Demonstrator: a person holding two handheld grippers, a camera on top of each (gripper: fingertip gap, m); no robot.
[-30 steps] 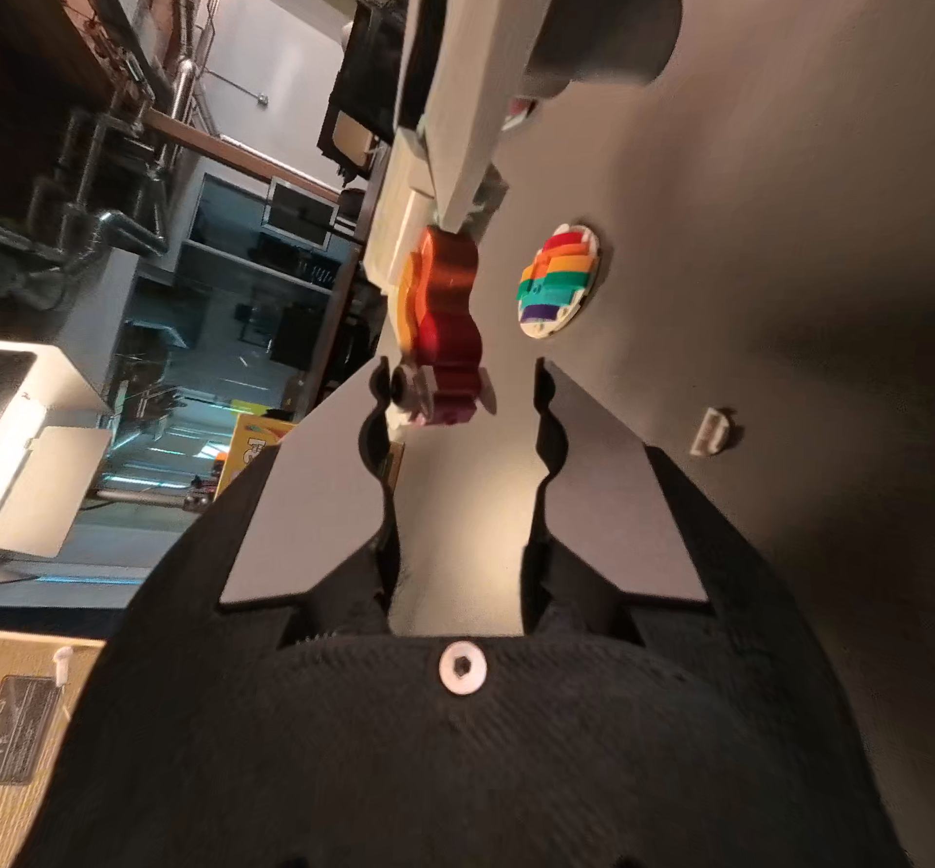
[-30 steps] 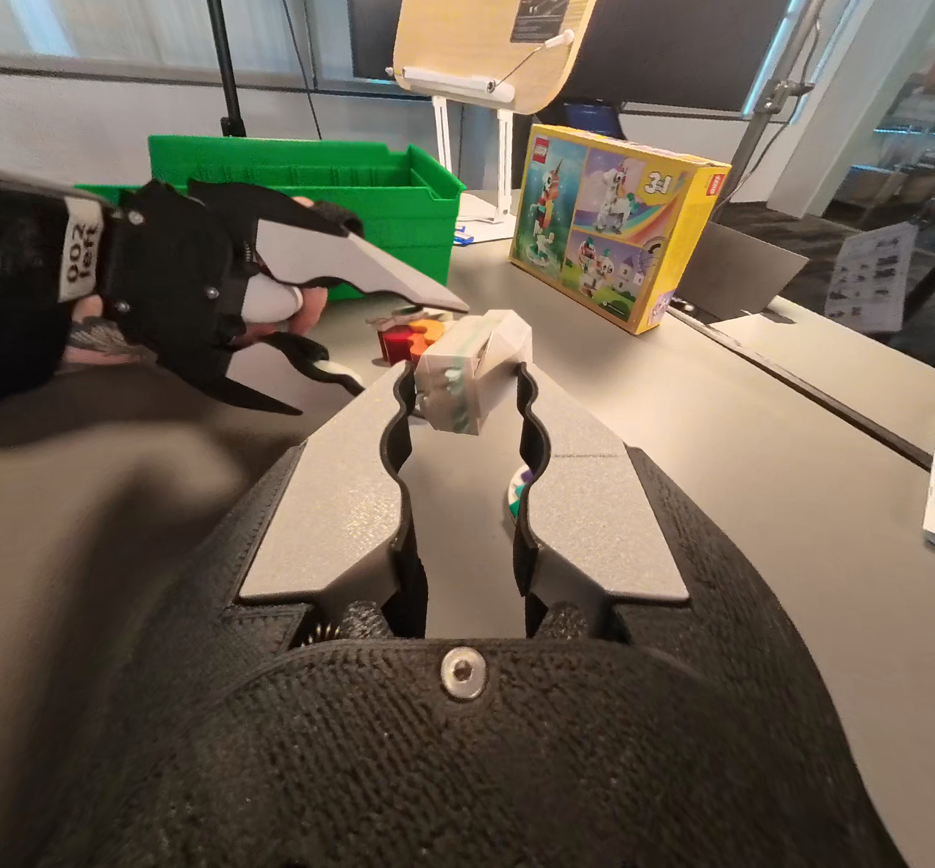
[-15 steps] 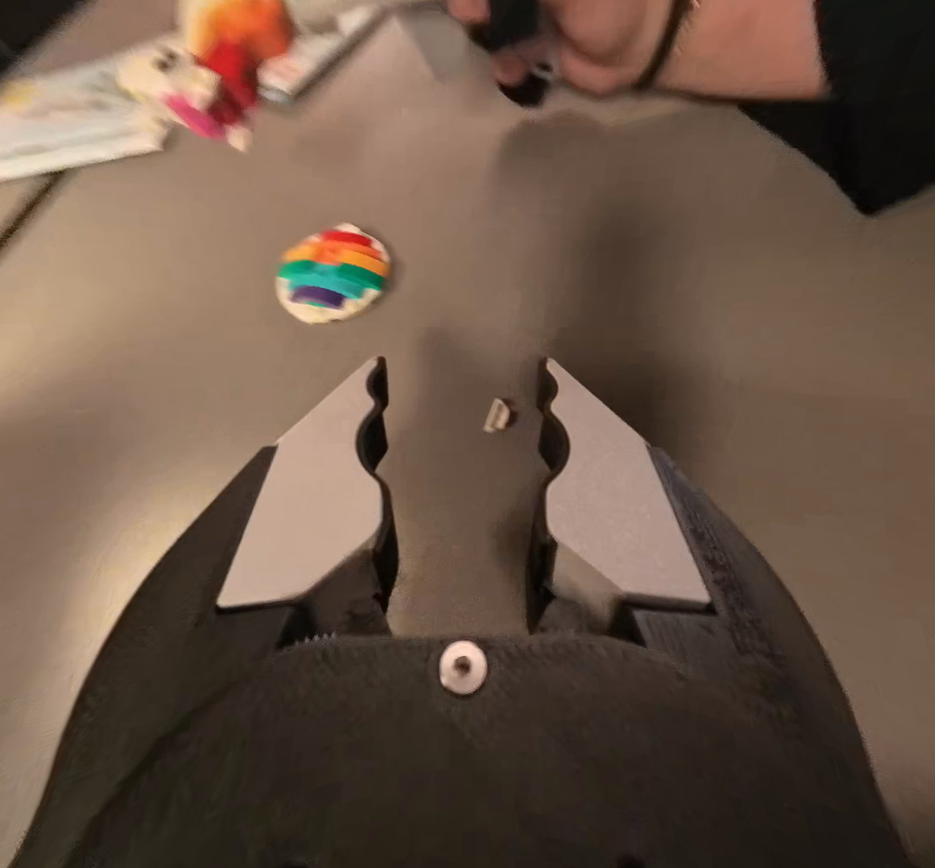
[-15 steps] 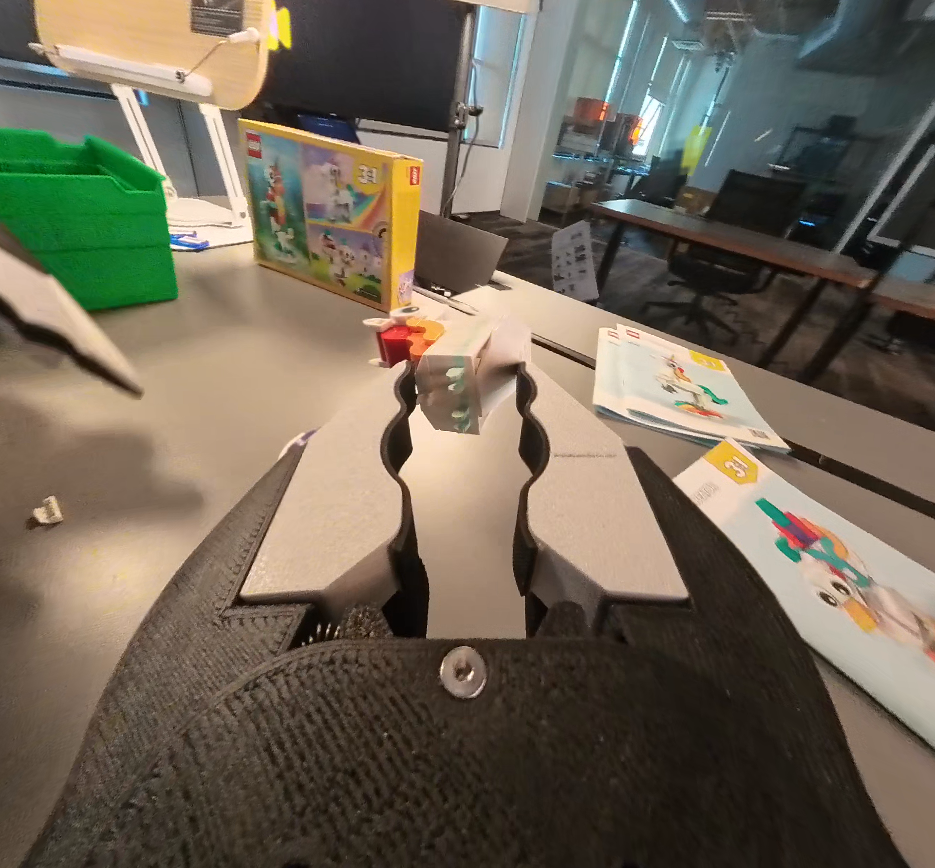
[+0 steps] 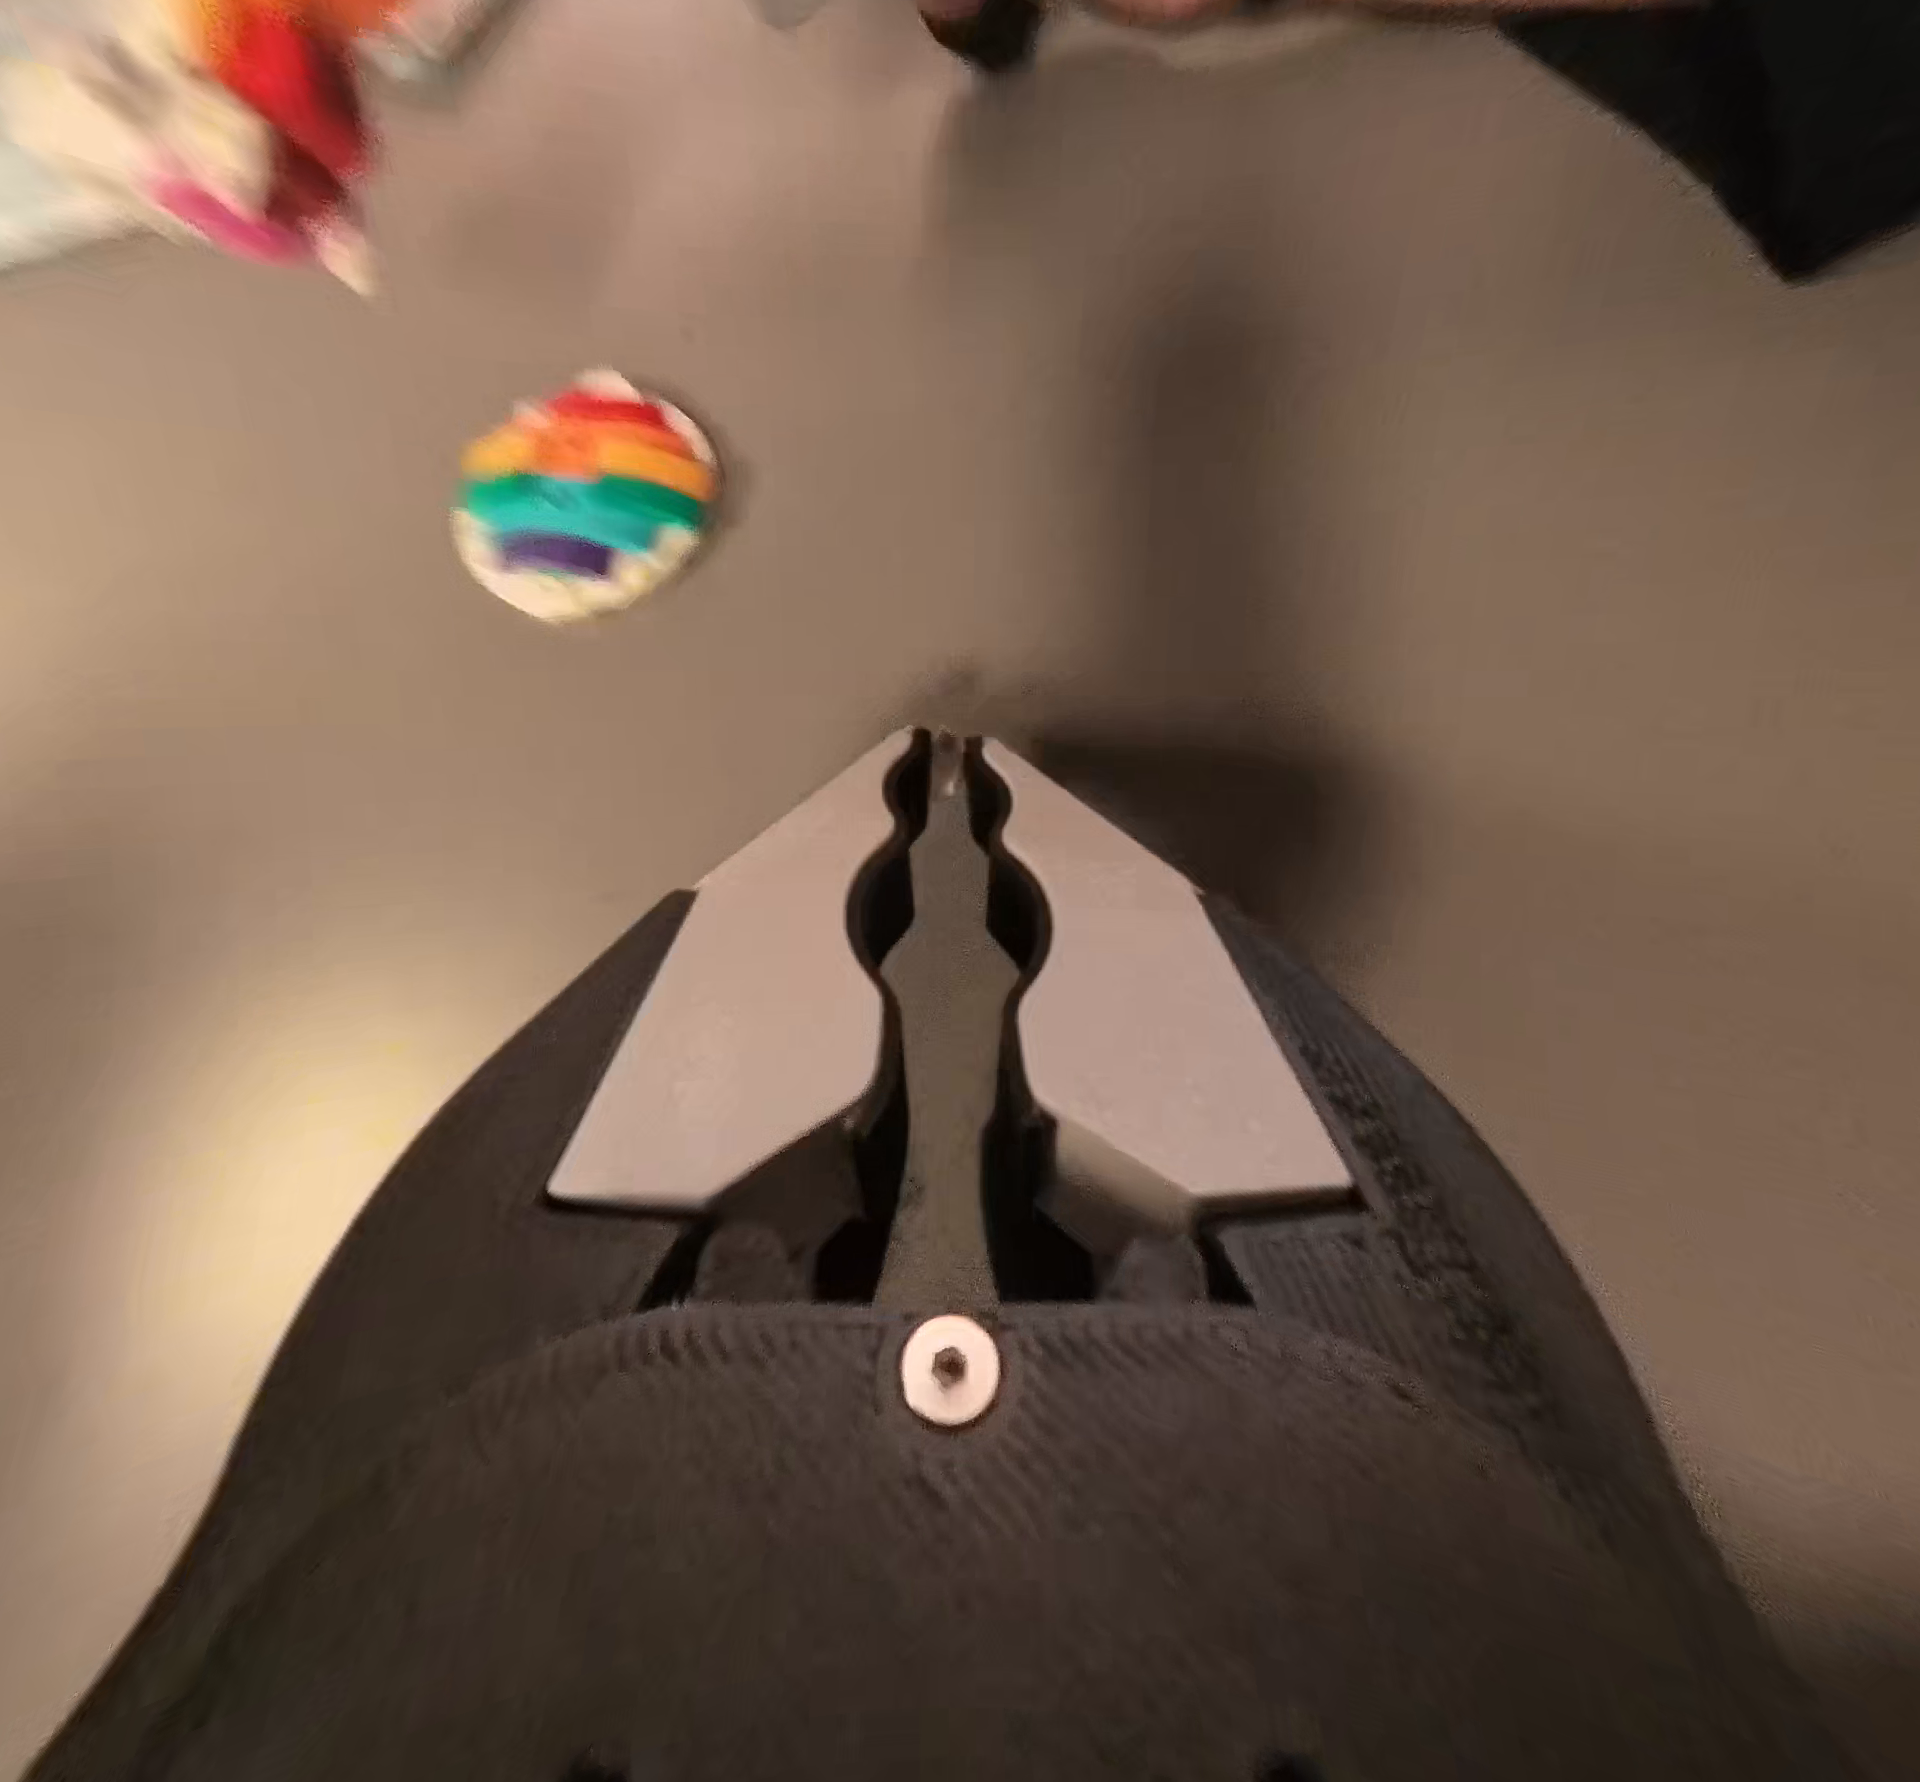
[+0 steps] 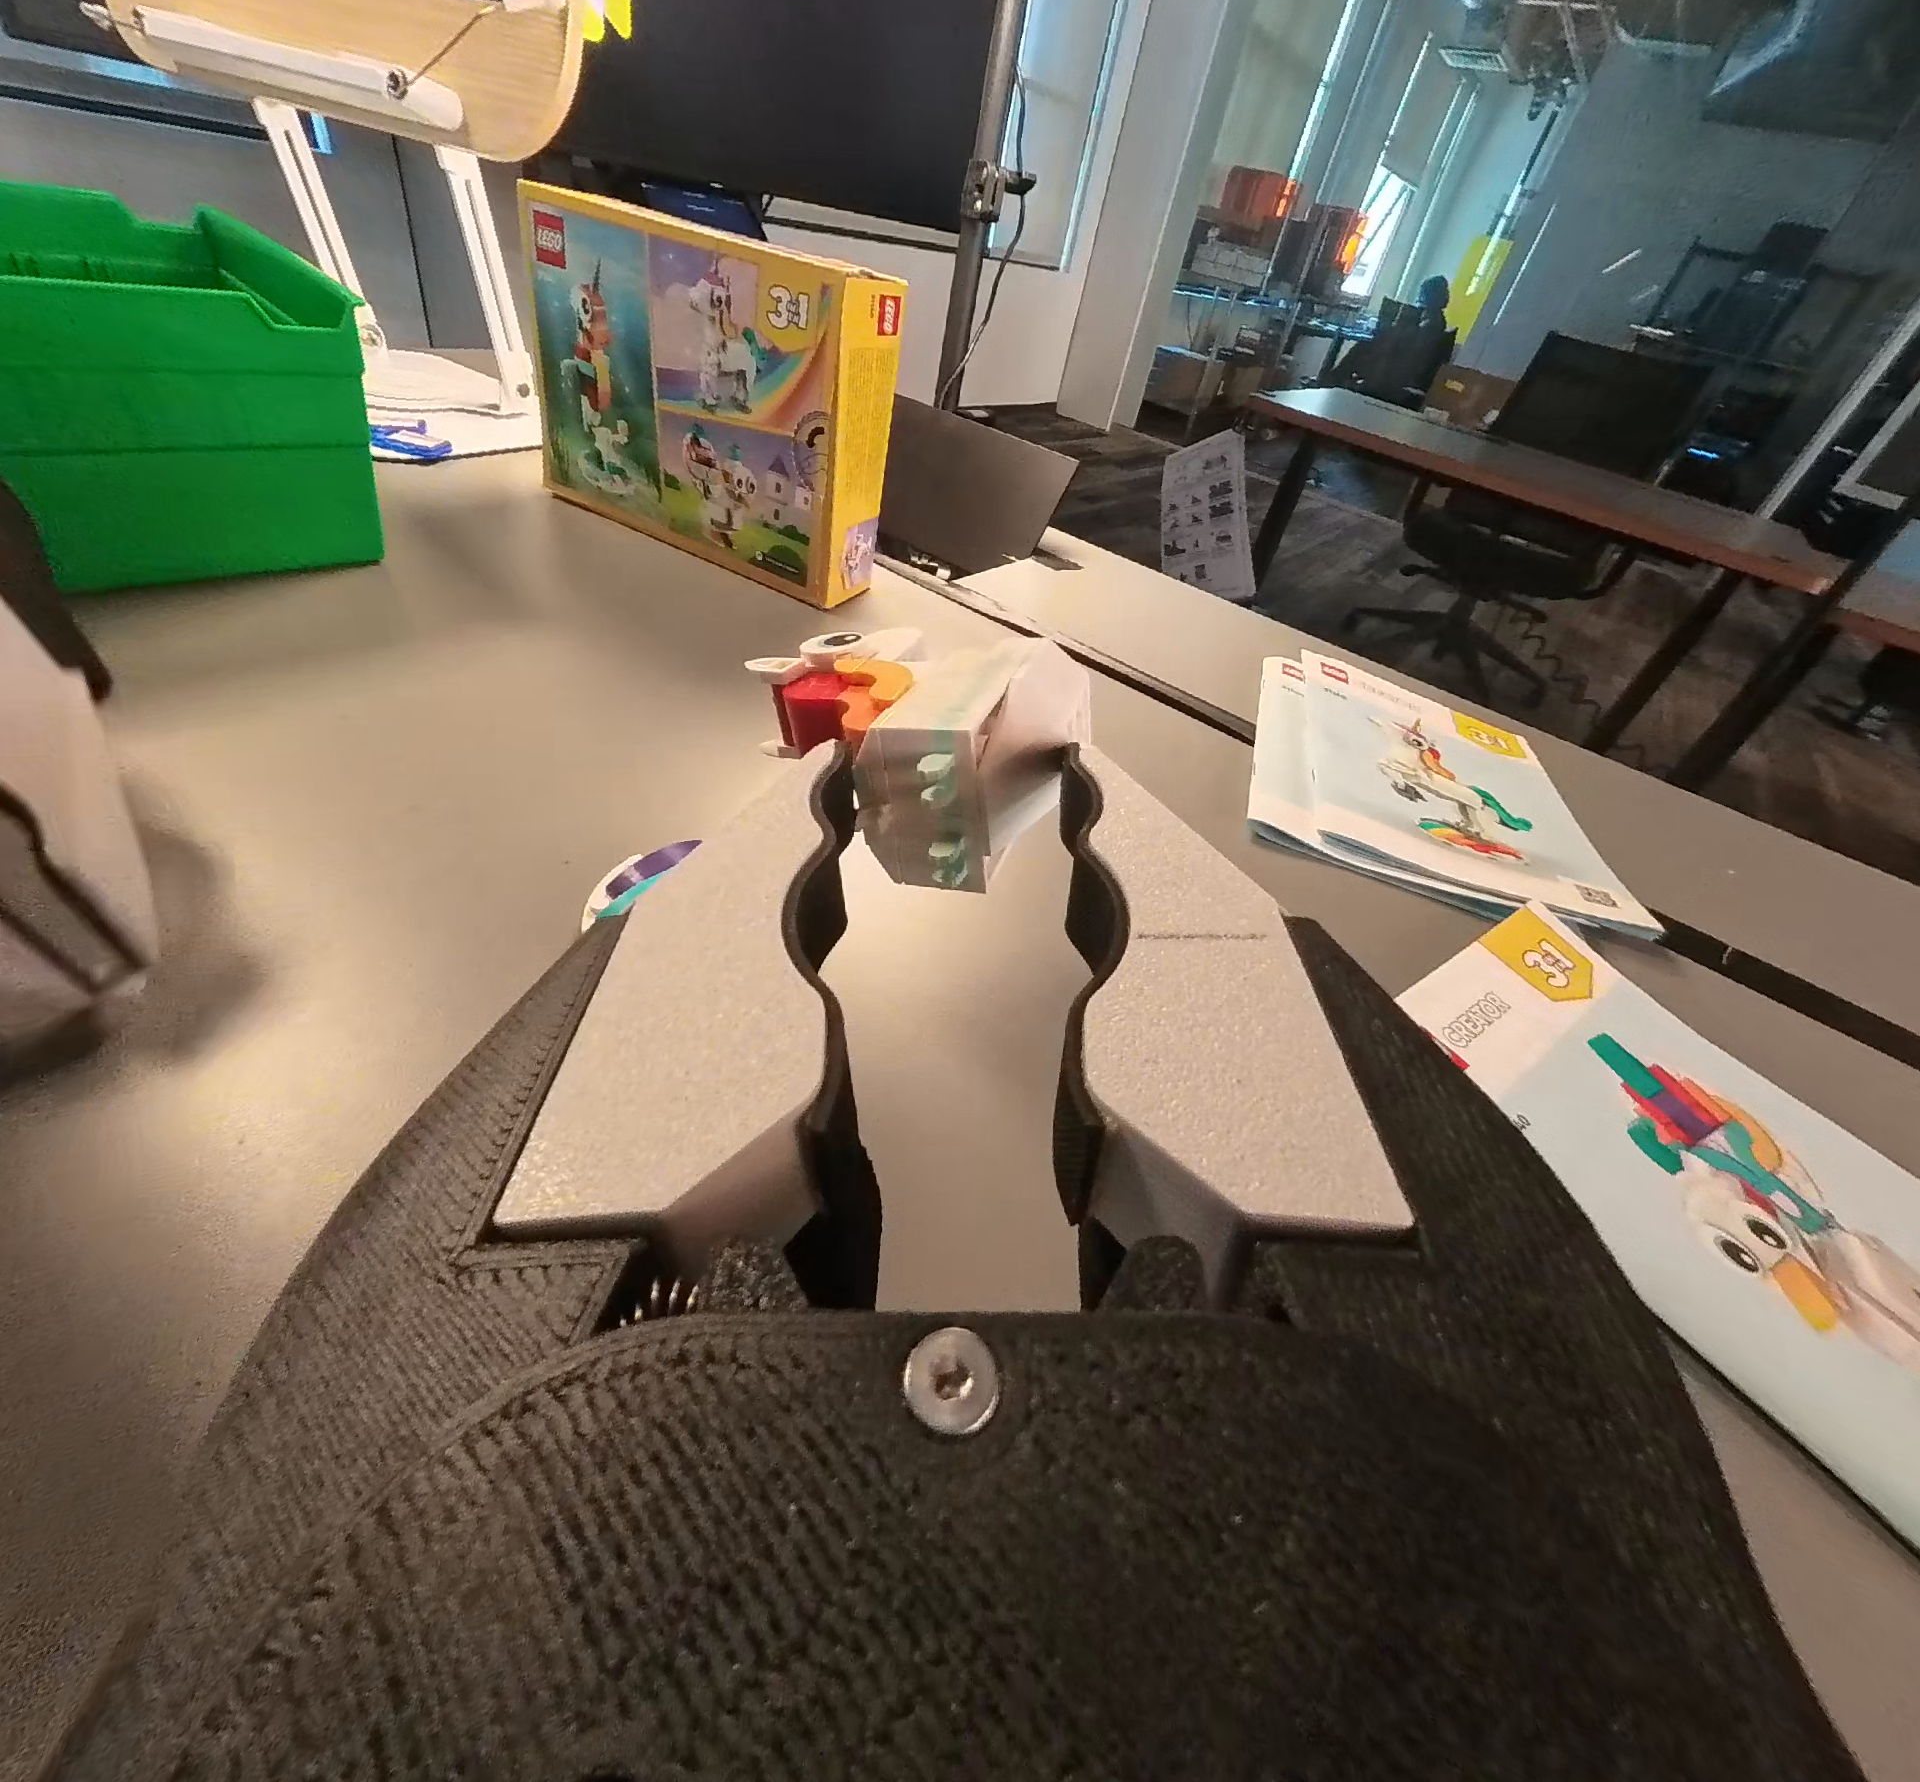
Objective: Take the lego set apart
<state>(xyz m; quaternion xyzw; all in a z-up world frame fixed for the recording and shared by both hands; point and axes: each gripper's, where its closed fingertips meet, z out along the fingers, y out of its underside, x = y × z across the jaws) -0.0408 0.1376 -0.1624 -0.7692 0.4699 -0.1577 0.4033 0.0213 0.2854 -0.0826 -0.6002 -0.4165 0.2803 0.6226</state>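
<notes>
Booklets (image 6: 1434,797) lie right of the box (image 6: 707,392).

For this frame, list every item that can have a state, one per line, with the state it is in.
left gripper: nearly shut, pinching a tiny pale piece at the tips.
right gripper: shut on the lego model, held above the table.
rainbow disc: lying flat on the table, untouched.
lego box: standing upright, closed.
green bin: open-topped, contents hidden.
instruction booklets: closed, flat on the table.
</notes>
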